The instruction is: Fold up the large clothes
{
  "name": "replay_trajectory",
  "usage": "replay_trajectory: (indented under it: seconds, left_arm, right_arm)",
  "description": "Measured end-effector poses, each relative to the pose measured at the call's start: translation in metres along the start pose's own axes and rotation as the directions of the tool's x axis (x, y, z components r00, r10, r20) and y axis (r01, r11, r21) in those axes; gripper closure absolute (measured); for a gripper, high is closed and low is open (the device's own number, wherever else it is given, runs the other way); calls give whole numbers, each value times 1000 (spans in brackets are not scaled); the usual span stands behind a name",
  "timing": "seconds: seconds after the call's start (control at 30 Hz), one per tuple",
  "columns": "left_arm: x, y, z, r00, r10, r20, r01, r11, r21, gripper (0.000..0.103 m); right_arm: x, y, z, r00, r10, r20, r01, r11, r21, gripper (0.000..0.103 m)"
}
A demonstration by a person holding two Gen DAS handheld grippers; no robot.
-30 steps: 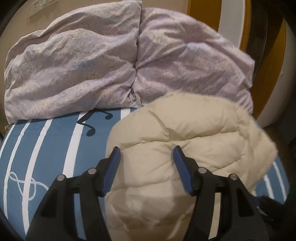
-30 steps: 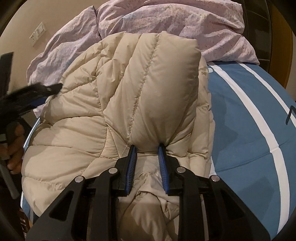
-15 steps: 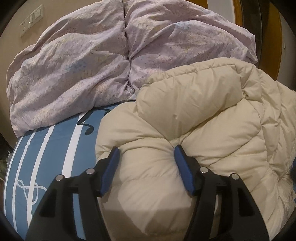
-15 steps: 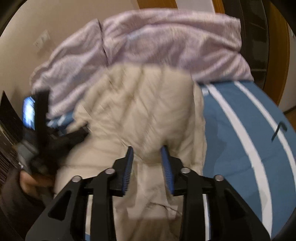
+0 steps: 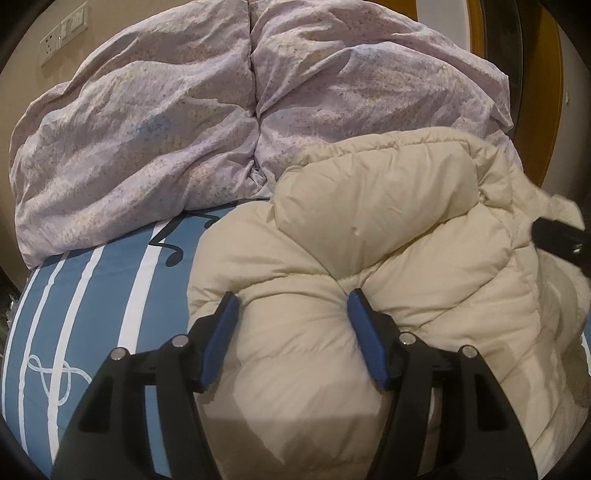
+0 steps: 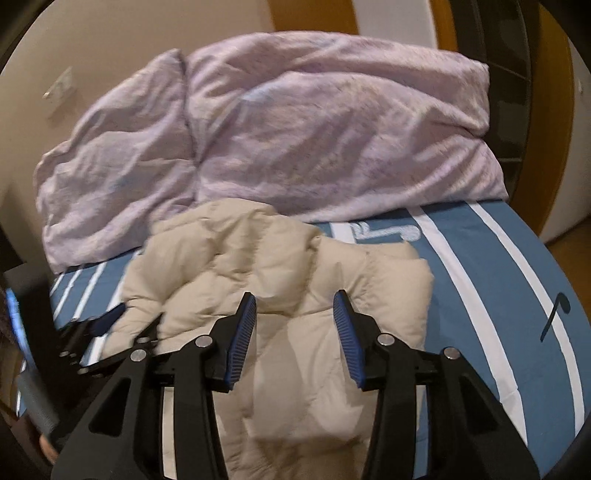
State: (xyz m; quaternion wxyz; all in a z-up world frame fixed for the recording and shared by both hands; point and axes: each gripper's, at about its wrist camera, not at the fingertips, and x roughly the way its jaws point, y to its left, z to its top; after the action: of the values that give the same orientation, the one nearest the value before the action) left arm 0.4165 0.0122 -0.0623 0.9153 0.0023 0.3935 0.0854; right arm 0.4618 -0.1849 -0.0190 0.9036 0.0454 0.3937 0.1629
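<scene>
A cream puffy down jacket (image 5: 388, 258) lies bunched and folded over on the blue striped bed sheet (image 5: 92, 295). My left gripper (image 5: 291, 314) is open, its blue pads on either side of a bulge of the jacket, pressing into it. My right gripper (image 6: 295, 314) is open above the jacket (image 6: 288, 350), holding nothing. The left gripper also shows at the lower left of the right wrist view (image 6: 110, 325), at the jacket's edge. The right gripper's tip shows at the right edge of the left wrist view (image 5: 557, 240).
A crumpled lilac duvet (image 5: 221, 110) fills the head of the bed behind the jacket; it shows in the right wrist view too (image 6: 295, 129). A wall socket plate (image 5: 62, 33) is at upper left. A wooden door frame (image 5: 550, 74) stands at the right. The blue sheet (image 6: 498, 295) lies bare right of the jacket.
The right gripper has let go of the jacket fold, opened and pulled back. The fold now lies dropped over the jacket. The left gripper stays open at the jacket's bulge.
</scene>
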Motion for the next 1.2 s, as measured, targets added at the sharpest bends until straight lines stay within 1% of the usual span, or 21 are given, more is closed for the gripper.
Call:
replay_trajectory:
  seconds: [0.17, 0.33, 0.5, 0.7, 1.07, 1.2]
  left_arm:
    - [1, 0, 0, 1000, -19, 4, 19, 1000, -9, 41]
    - [1, -2, 0, 1000, -26, 8, 26, 1000, -11, 40]
    - [2, -4, 0, 999, -31, 13, 31, 999, -13, 39]
    - [3, -5, -2, 999, -29, 28, 30, 999, -19, 38]
    - [5, -8, -5, 999, -11, 51, 12, 1000, -21, 37]
    - [7, -8, -5, 999, -13, 49, 14, 1000, -24, 36]
  right_arm:
    - [16, -13, -11, 999, -31, -25, 32, 999, 23, 57]
    - [24, -18, -19, 999, -44, -26, 45, 998, 34, 57]
    - [29, -26, -25, 999, -37, -20, 39, 998, 55, 57]
    - [37, -28, -30, 999, -34, -14, 35, 998, 54, 57]
    - [43, -29, -33, 1000, -28, -12, 28, 998, 56, 56]
    - [44, -30, -32, 1000, -26, -16, 27, 998, 58, 56]
